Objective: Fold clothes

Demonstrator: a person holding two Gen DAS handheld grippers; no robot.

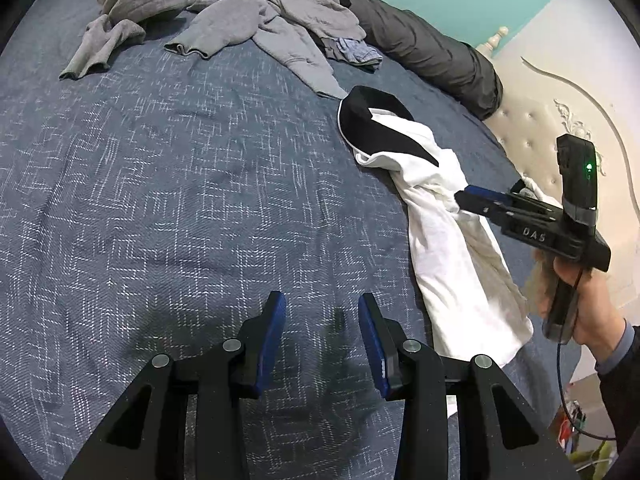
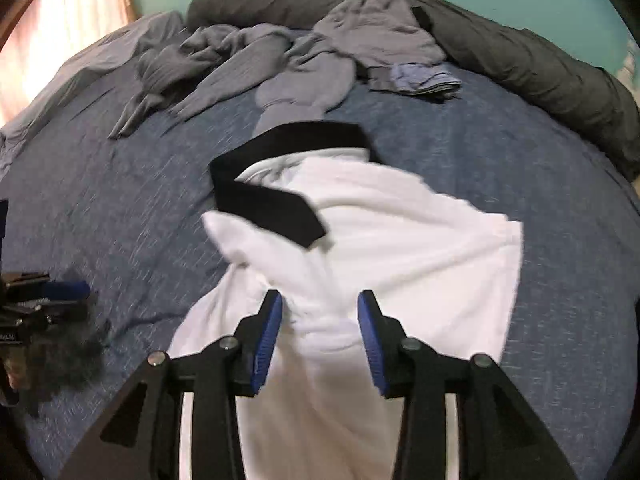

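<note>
A white shirt with a black collar (image 1: 416, 160) lies bunched on the blue patterned bedspread (image 1: 180, 184); in the right wrist view the shirt (image 2: 380, 240) fills the centre. My right gripper (image 2: 320, 312) is open, its blue pads on either side of a gathered fold of white cloth. In the left wrist view the right gripper (image 1: 460, 200) reaches into the shirt from the right. My left gripper (image 1: 322, 312) is open and empty above bare bedspread, left of the shirt; it also shows at the left edge of the right wrist view (image 2: 60, 292).
A heap of grey clothes (image 1: 224, 12) and a small blue striped garment (image 1: 356, 52) lie at the far side of the bed. A dark grey rolled duvet (image 1: 432, 52) runs along the back. A cream tufted headboard (image 1: 532, 132) stands at the right.
</note>
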